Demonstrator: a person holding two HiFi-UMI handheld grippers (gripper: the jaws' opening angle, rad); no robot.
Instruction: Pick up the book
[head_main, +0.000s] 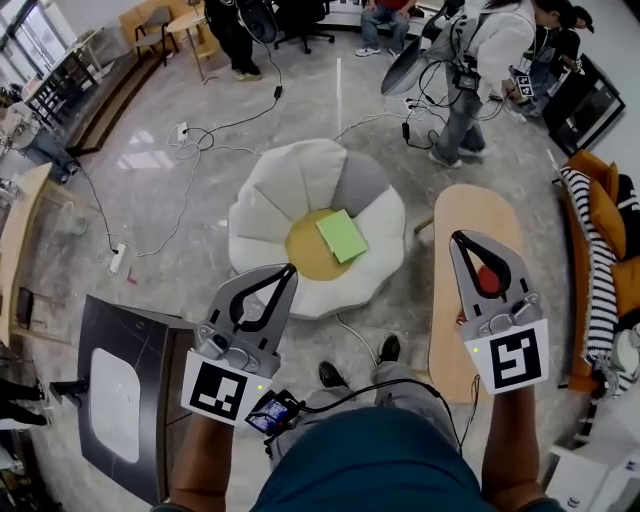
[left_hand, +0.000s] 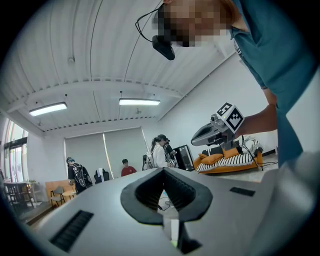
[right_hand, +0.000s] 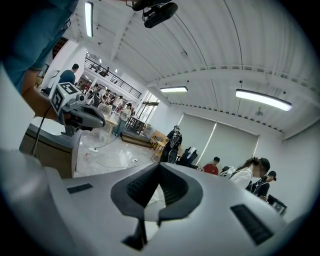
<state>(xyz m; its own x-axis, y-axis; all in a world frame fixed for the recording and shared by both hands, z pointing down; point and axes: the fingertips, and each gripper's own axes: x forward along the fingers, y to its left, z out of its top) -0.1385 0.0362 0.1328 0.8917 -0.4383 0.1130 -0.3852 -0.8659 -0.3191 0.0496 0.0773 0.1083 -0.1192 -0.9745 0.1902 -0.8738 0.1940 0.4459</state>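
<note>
One green book (head_main: 342, 236) lies on one cushion (head_main: 270, 210) (flower-shaped, white).

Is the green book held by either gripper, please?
No, the green book lies flat at the centre of the flower-shaped cushion, nothing touching it.
</note>
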